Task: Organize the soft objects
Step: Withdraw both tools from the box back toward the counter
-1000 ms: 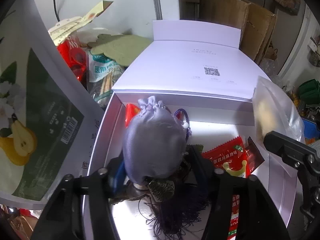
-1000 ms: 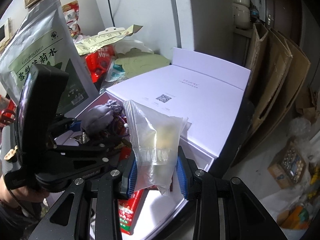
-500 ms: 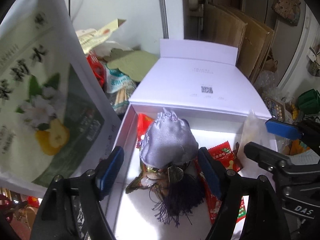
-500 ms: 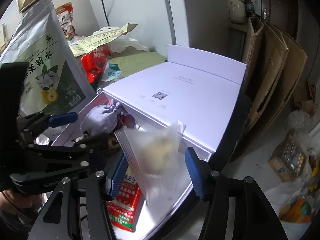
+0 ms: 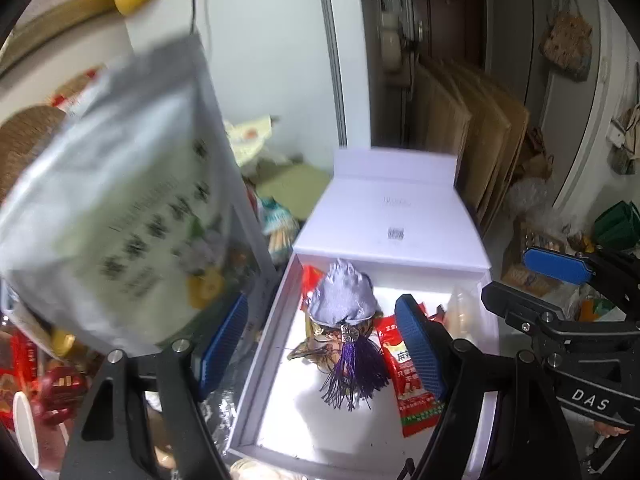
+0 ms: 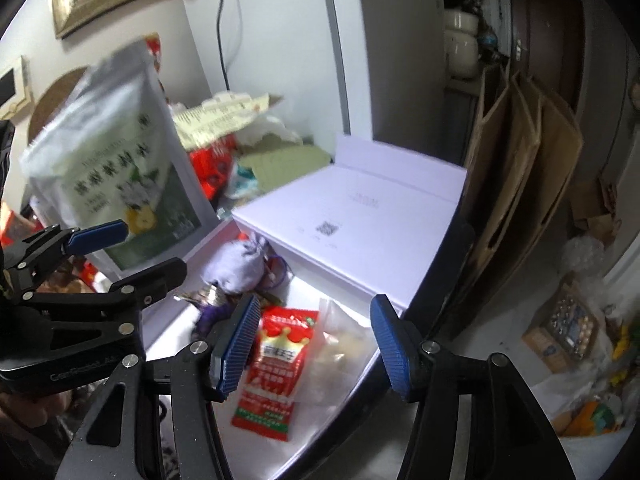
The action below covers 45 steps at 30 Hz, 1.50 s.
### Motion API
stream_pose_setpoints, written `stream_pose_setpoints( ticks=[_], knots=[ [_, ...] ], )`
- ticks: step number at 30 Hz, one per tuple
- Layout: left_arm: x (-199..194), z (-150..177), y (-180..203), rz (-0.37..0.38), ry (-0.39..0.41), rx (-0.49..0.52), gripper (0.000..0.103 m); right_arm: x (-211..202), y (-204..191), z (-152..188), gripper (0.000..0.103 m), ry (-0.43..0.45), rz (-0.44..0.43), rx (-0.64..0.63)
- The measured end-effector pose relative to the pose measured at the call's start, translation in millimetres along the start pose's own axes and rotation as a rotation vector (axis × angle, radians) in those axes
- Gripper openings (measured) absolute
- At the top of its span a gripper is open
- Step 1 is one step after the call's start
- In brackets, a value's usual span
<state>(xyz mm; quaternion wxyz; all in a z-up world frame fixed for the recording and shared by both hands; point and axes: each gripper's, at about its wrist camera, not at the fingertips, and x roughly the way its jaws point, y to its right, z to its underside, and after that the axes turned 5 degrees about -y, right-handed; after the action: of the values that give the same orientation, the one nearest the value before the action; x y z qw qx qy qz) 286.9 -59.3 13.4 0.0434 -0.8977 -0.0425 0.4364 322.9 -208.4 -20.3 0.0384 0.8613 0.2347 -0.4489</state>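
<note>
An open white box holds a lilac satin pouch with a purple tassel, a red snack packet and a clear plastic bag. My left gripper hangs open above the box, with the pouch lying below and between its blue pads, untouched. In the right wrist view the clear bag and the red packet lie flat in the box under my right gripper, which is open and holds nothing. The pouch sits further back, and the left gripper is at the left.
The box lid lies folded back behind the box. A big silver tea bag with a pear picture stands at the box's left side. Packets and green felt pile up behind it. Cardboard sheets lean against the wall on the right.
Both grippers opened and rose away from the box. The left let go of the pouch. The right released the clear bag, which now lies in the box.
</note>
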Motion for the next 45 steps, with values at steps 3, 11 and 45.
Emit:
stream_pose_setpoints(
  ticks=[3, 11, 45],
  knots=[
    [-30.4, -0.3, -0.1, -0.015, 0.055, 0.005, 0.076, -26.8, -7.5, -0.8, 0.058, 0.047, 0.004, -0.011],
    [-103.5, 3.3, -2.3, -0.027, 0.184, -0.007, 0.076, -97.8, -32.7, 0.2, 0.061, 0.17, 0.02, -0.05],
    [-193.7, 161.5, -26.3, -0.077, 0.31, -0.215, 0.078, -184.1, -94.4, 123.1, 0.088, 0.372, 0.048, -0.099]
  ],
)
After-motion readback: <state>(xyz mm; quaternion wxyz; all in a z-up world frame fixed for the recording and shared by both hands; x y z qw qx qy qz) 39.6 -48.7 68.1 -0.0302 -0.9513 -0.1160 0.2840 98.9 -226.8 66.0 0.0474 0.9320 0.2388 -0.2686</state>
